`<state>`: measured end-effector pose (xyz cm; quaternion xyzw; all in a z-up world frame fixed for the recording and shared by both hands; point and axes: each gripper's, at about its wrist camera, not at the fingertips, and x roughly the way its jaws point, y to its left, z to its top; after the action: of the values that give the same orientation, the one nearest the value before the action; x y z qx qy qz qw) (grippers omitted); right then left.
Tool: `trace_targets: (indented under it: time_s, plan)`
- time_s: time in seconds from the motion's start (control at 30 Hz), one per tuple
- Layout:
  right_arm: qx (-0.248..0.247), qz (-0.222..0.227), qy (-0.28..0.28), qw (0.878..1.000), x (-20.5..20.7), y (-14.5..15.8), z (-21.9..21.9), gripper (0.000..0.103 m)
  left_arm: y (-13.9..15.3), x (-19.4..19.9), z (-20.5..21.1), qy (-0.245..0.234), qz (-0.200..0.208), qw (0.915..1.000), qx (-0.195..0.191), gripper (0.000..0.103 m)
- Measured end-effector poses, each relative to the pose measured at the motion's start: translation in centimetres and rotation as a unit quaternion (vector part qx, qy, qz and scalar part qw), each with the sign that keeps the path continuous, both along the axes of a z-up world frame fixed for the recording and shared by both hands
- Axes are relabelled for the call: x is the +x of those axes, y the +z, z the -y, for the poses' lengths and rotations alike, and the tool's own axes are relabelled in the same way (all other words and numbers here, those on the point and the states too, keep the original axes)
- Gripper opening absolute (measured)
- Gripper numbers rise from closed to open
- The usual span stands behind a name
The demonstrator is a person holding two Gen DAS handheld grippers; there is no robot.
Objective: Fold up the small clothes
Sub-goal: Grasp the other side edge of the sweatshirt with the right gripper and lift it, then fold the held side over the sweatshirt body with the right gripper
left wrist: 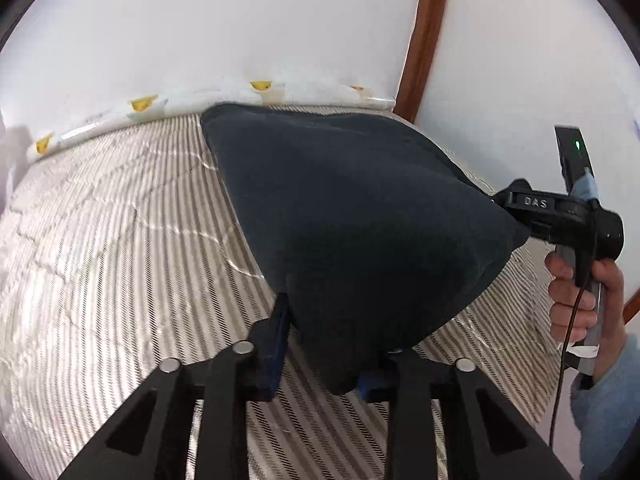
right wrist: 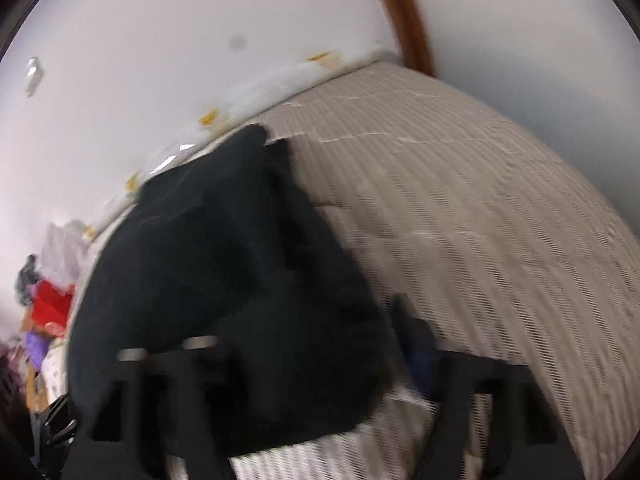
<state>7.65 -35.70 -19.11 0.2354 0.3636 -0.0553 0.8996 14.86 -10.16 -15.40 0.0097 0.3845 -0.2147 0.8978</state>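
Jaws of my left gripper (left wrist: 324, 344) are clamped on the near corner of a dark garment (left wrist: 360, 216); the cloth bunches between the blue pads and hangs just below them. Only my left view shows my right gripper (left wrist: 514, 206) from outside: its tip is pinched on the garment's right-hand corner, with the person's hand (left wrist: 580, 300) wrapped round the handle and a blue sleeve (left wrist: 608, 412) below it. My right view is badly smeared; there the garment (right wrist: 224, 272) drapes over the left finger of my right gripper (right wrist: 320, 360) and hides the gap, so that view alone does not settle the grip. Between the two grips the garment is held up off the bed (left wrist: 120, 240), its far edge near the striped cover's back border. Behind stands a white wall (left wrist: 200, 20) with a brown wooden post (left wrist: 424, 36). Only the right view shows a heap of bright clutter (right wrist: 44, 312) at the far left.
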Motion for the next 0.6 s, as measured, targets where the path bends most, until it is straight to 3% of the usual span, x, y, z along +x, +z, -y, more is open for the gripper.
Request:
trace_targets:
  time_s: [0.1,0.23,0.47,0.6]
  plan:
    - [-0.054,0.001,0.008,0.998,0.9,1.0,-2.2,0.025,0.7,-0.2,-1.2,0.017,0.015,0.9997,-0.006,0.017]
    - [-0.042,0.011,0.034,0.998,1.9,1.6,-4.4,0.024,1.1,0.5,-5.0,0.046,0.008,0.9986,-0.025,0.015]
    - [-0.028,0.029,0.105,0.994,5.7,2.1,-12.4,0.024,1.0,1.1,-13.1,0.114,0.006,0.9934,-0.016,0.015]
    - [-0.038,0.036,0.142,0.989,5.5,2.1,-15.1,0.025,-0.4,1.5,-15.5,0.110,-0.024,0.9934,-0.020,0.015]
